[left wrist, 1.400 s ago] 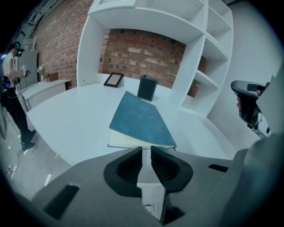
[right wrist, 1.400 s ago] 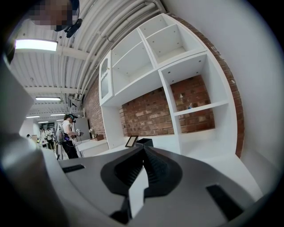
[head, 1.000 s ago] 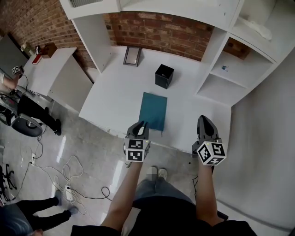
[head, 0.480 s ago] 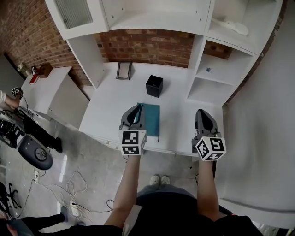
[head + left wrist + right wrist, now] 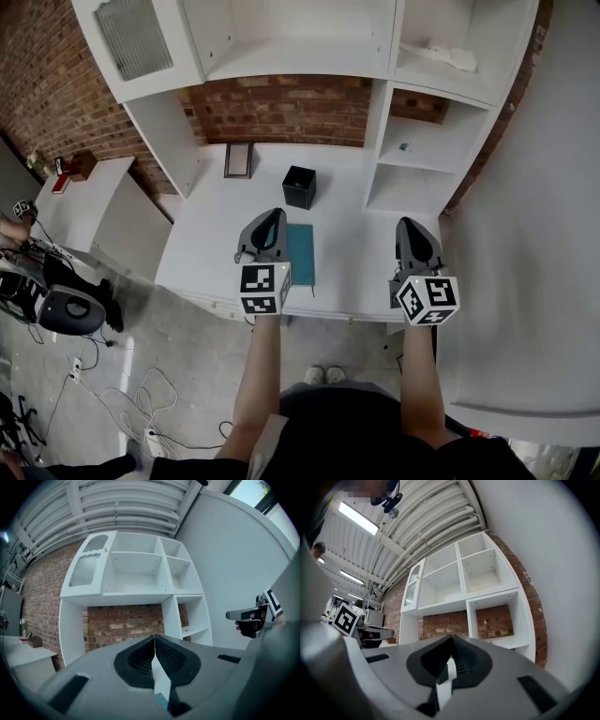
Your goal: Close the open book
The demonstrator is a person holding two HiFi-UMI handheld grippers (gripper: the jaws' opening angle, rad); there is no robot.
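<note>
One teal book lies shut and flat near the front edge of the white worktop. One black box and one picture frame sit behind it. Two grippers hang above. The left gripper fingers have just been closing and press together, empty. The right gripper fingers press together too, empty.

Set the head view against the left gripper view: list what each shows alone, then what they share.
Head view only: black box, picture frame, grey floor. Left gripper view only: ceiling pipes; the left tool with jaws just closed tip to tip on nothing. Both: white shelf unit, brick wall, right tool, perhaps the teal book (only a sliver under the jaws).
</note>
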